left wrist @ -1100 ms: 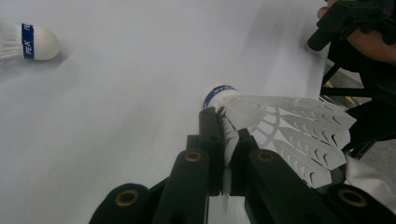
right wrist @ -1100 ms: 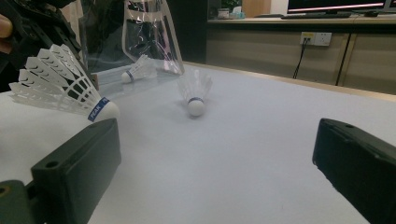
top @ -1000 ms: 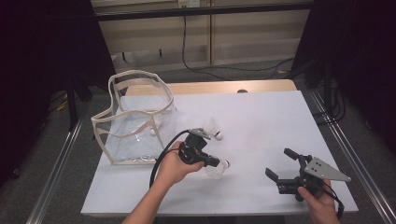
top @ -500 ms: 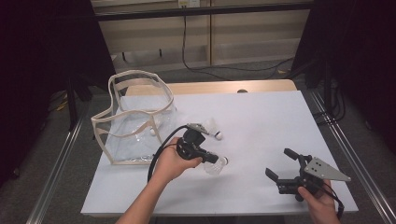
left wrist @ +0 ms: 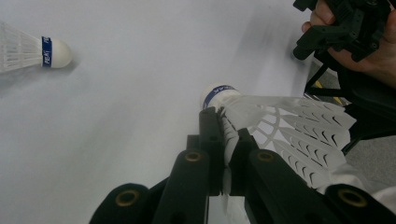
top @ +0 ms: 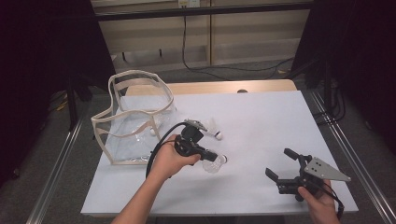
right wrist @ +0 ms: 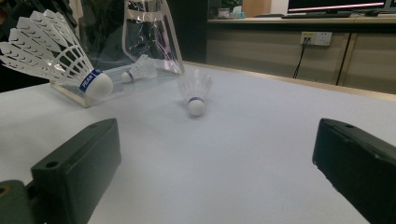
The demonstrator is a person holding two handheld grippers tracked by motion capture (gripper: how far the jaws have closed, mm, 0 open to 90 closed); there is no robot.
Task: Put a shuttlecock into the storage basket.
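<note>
Held shuttlecock (top: 215, 164): your left gripper (top: 208, 155) is clamped on its feather skirt, near centre of the table (top: 261, 116), apparently just off the surface. Second shuttlecock (top: 214, 128) lies beyond. Your right gripper (top: 284, 164), near right, jaws apart.

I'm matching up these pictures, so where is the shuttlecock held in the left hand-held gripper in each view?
High view: held shuttlecock low centre.
Left gripper view: centre right, jaws pinching its feathers.
Right gripper view: top left.
Shared landmark: loose shuttlecock on the table.

White shuttlecock (left wrist: 280, 126) with blue band; black hand-held gripper (left wrist: 224, 154).
</note>
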